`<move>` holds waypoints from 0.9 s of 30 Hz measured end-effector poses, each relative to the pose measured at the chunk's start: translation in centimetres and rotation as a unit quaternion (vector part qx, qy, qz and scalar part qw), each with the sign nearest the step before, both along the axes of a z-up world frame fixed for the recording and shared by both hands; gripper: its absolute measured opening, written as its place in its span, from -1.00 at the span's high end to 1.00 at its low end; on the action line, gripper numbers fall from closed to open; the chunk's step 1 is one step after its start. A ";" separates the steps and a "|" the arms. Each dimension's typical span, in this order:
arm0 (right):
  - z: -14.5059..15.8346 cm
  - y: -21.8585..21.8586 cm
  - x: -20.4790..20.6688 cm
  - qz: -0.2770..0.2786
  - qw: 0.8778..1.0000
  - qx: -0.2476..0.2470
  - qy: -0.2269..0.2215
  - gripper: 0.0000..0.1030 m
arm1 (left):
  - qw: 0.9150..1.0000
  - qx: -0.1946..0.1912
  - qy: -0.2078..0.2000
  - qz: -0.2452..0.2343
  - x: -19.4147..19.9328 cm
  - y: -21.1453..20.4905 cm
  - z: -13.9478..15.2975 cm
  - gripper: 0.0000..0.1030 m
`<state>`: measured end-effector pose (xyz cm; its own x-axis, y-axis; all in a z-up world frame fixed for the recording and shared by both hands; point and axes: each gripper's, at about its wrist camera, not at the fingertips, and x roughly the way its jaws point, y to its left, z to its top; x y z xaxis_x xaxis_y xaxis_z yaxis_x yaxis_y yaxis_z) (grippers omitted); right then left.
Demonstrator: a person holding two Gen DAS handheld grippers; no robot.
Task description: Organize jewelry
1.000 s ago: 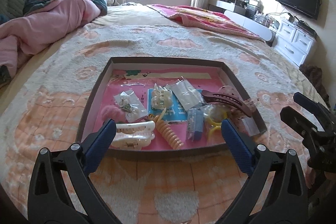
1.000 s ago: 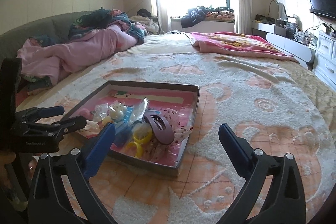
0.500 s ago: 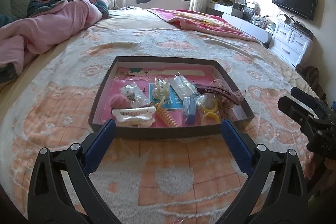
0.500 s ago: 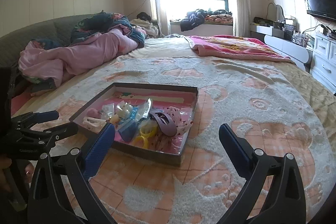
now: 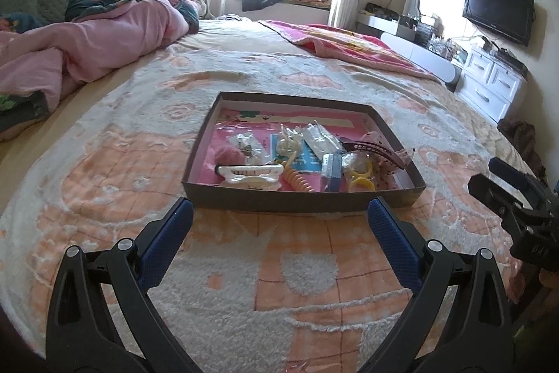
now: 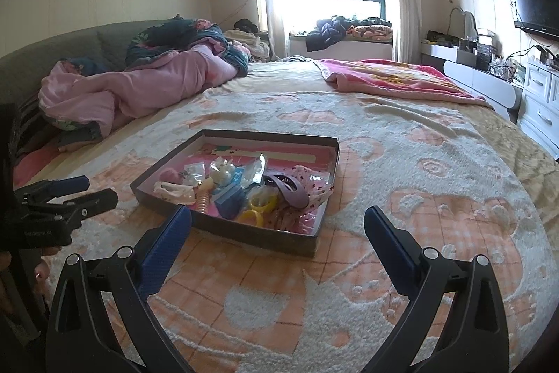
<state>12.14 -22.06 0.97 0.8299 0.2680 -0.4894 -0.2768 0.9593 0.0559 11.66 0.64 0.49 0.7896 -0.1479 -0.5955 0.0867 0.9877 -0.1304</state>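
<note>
A shallow dark box (image 5: 300, 200) (image 6: 244, 235) with a pink floor lies on the bed and holds jewelry and hair accessories. Inside are a white claw clip (image 5: 249, 173), an orange spiral tie (image 5: 300, 182), yellow rings (image 5: 361, 175) (image 6: 256, 210), a blue packet (image 5: 333, 172) and a purple claw clip (image 6: 290, 189). My left gripper (image 5: 279, 214) stands open just in front of the box's near wall, holding nothing. My right gripper (image 6: 277, 221) is open too, over the box's near right corner, empty. Each gripper shows at the edge of the other's view.
The box rests on a fluffy cream and orange bedspread (image 5: 244, 268). A pink quilt (image 5: 87, 51) is heaped at the far left, a pink blanket (image 6: 401, 79) at the far right. White drawers (image 5: 489, 86) and a television (image 5: 498, 9) stand beyond the bed's right edge.
Both grippers have pulled back and risen from the box, which now looks smaller and farther away. Both stayed open and empty. The things in the box have not moved.
</note>
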 end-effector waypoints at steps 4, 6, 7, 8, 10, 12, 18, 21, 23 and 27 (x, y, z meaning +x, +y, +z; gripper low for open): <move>-0.1 0.3 -0.5 0.001 1.000 0.002 -0.003 -0.87 | 1.000 -0.002 0.000 0.006 -0.7 0.4 -0.1 -0.78; -0.1 0.5 -0.8 0.002 1.000 0.001 -0.005 -0.87 | 1.000 -0.003 -0.001 0.009 -1.1 0.6 -0.1 -0.78; -0.1 0.5 -1.0 0.002 1.000 0.000 -0.007 -0.87 | 1.000 -0.002 -0.003 0.009 -1.3 0.6 -0.1 -0.78; -0.2 0.6 -1.2 0.002 1.000 0.001 -0.008 -0.87 | 1.000 -0.002 -0.003 0.010 -1.5 0.6 -0.2 -0.78; -0.3 0.7 -1.5 0.005 1.000 0.001 -0.010 -0.87 | 1.000 -0.004 -0.006 0.012 -1.9 0.7 -0.3 -0.78; -0.4 0.7 -1.8 0.005 1.000 0.002 -0.013 -0.87 | 1.000 -0.002 -0.008 0.015 -2.2 0.7 -0.3 -0.78; -0.7 0.8 -2.6 0.005 1.000 0.008 -0.022 -0.87 | 1.000 -0.002 -0.018 0.015 -2.8 0.8 -0.4 -0.78; -0.9 0.9 -2.8 0.005 1.000 0.004 -0.026 -0.87 | 1.000 -0.002 -0.020 0.013 -2.9 0.8 -0.5 -0.78; -1.1 1.1 -3.1 0.007 1.000 0.002 -0.027 -0.87 | 1.000 0.000 -0.021 0.012 -3.0 0.8 -0.4 -0.78; -1.5 1.2 -3.3 0.007 1.000 0.000 -0.027 -0.87 | 1.000 0.001 -0.024 0.008 -3.0 0.7 -0.5 -0.78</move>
<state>8.88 -20.87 -0.49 0.8511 0.2790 -0.4447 -0.2924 0.9555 0.0398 8.63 1.36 0.01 0.8199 -0.1346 -0.5564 0.0773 0.9891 -0.1254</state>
